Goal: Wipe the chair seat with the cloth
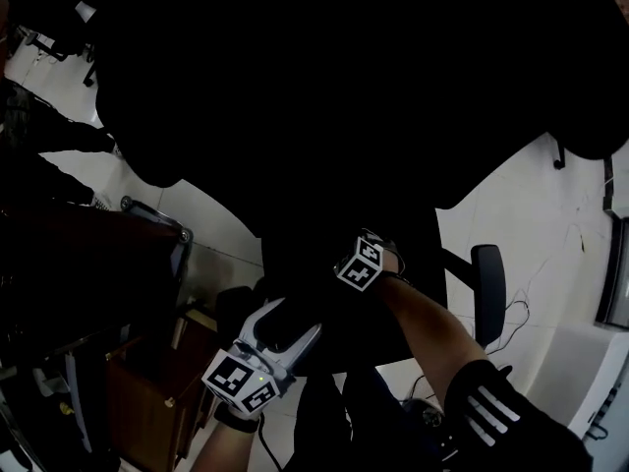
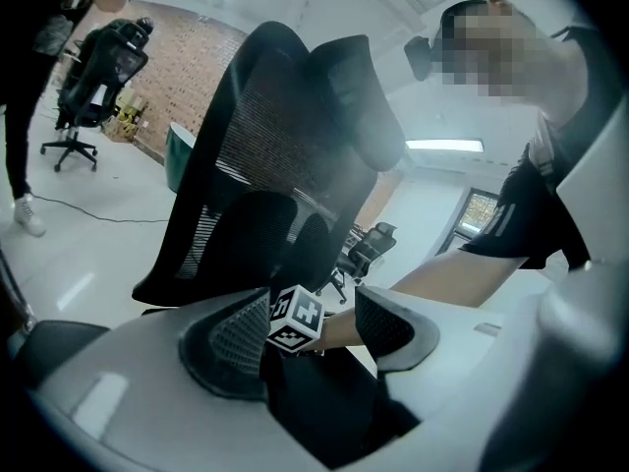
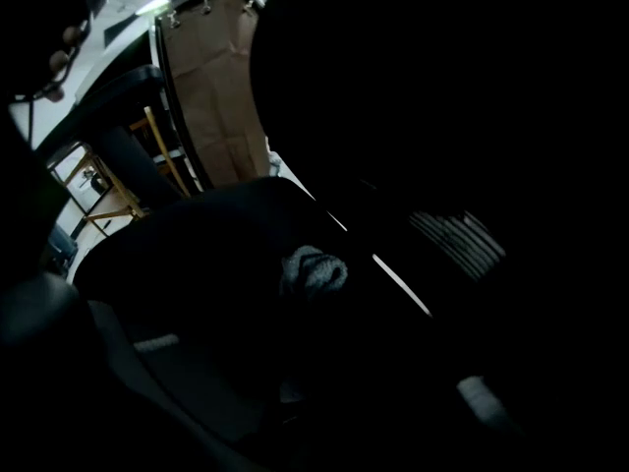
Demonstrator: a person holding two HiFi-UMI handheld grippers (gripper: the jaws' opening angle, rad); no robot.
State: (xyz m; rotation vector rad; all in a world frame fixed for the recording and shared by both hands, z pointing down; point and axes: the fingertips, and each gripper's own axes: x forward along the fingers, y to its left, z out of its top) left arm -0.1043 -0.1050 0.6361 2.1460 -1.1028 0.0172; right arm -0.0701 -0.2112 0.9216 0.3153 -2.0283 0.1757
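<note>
The black chair (image 1: 324, 116) fills most of the dark head view. My left gripper (image 1: 287, 330) is at the front left edge of the chair seat (image 2: 324, 406). Its white jaws straddle that edge and look closed on it. Past its pads (image 2: 231, 347) I see the right gripper's marker cube (image 2: 295, 320) and a forearm. My right gripper (image 1: 361, 264) reaches over the seat further in. In the right gripper view a bunched grey cloth (image 3: 313, 271) sticks out at the tips of the dim jaws, against the dark seat (image 3: 216, 234).
A wooden cabinet (image 1: 147, 382) stands at the lower left beside the chair. The chair's armrest (image 1: 488, 288) juts out at the right over white floor (image 1: 550, 214) with a thin cable. Other office chairs (image 2: 93, 77) and a standing person (image 2: 20, 116) are further off.
</note>
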